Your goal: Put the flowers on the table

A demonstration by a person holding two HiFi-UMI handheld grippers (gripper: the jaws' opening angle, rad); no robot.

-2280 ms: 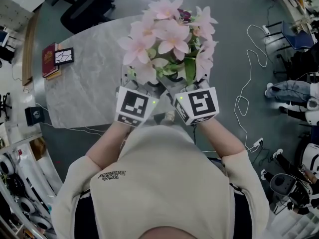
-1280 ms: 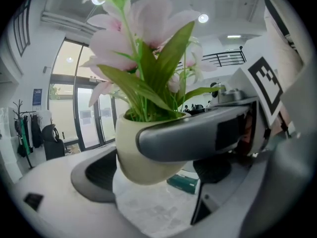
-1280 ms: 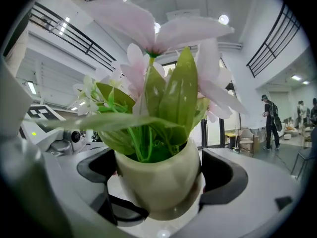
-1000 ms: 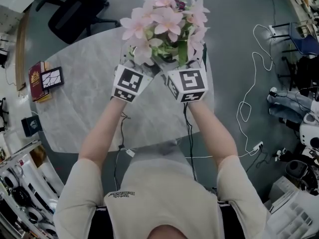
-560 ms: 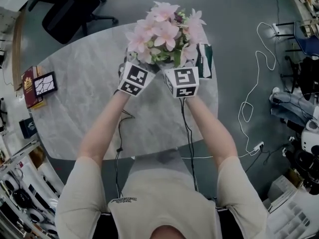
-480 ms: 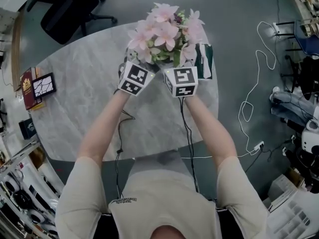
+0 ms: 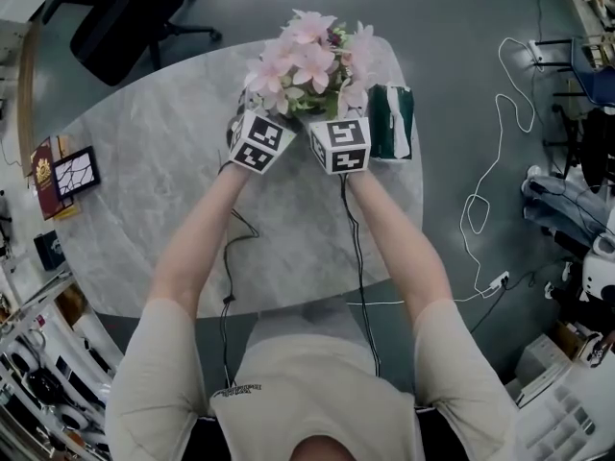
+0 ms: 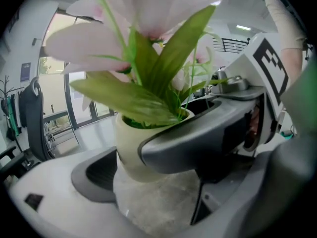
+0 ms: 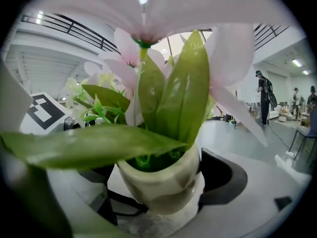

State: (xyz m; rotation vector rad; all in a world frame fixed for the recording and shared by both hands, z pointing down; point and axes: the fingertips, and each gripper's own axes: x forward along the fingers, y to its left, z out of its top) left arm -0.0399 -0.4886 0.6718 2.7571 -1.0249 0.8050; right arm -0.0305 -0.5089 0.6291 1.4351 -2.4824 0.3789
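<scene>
A bunch of pink flowers with green leaves stands in a cream pot over the far part of the marble table. In the head view the blooms hide the pot. My left gripper holds it from the left and my right gripper from the right, their marker cubes side by side. In the left gripper view the pot's base is at the marble, pressed to the left pad. The right gripper view shows the pot against my right gripper's dark right pad. Whether the pot rests on the marble is unclear.
A dark green box lies on the table just right of the flowers. A book and a small frame sit at the table's left edge. An office chair stands beyond the table. Cables trail on the floor at right.
Both grippers have carried the flowers away from the body and down, from above the near table edge to the far part of the tabletop beside the green box.
</scene>
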